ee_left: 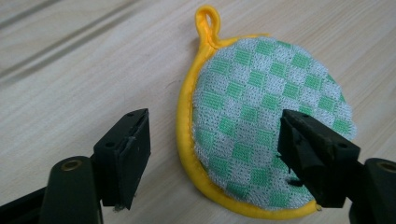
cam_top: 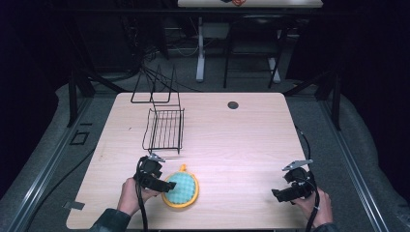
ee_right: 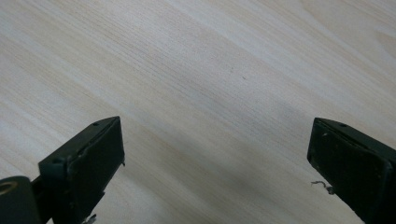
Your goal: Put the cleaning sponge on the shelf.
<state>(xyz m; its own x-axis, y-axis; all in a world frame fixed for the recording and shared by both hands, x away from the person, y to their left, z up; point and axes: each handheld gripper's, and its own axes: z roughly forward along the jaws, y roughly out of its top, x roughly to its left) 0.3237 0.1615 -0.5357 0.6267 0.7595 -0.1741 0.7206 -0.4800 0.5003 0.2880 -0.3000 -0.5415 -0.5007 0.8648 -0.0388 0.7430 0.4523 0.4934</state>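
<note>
Yellow-trimmed pot holder (ee_left: 261, 135), green-and-white check, flat on worktop (cam_top: 232, 140) near front edge. Left gripper (ee_left: 215, 149) spread wide, one jaw over the cloth, the other beside its rim. Right gripper (ee_right: 215, 163) wide apart above bare wood, well apart. Wire rack (cam_top: 164, 128) behind.

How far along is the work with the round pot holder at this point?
Early stage. Nothing looks done: the pot holder lies flat on the table, apart from the wire rack. In hand: the left gripper is open, its fingers straddling the yellow edge. Left: closing, lifting. The right gripper is open over bare wood.
</note>
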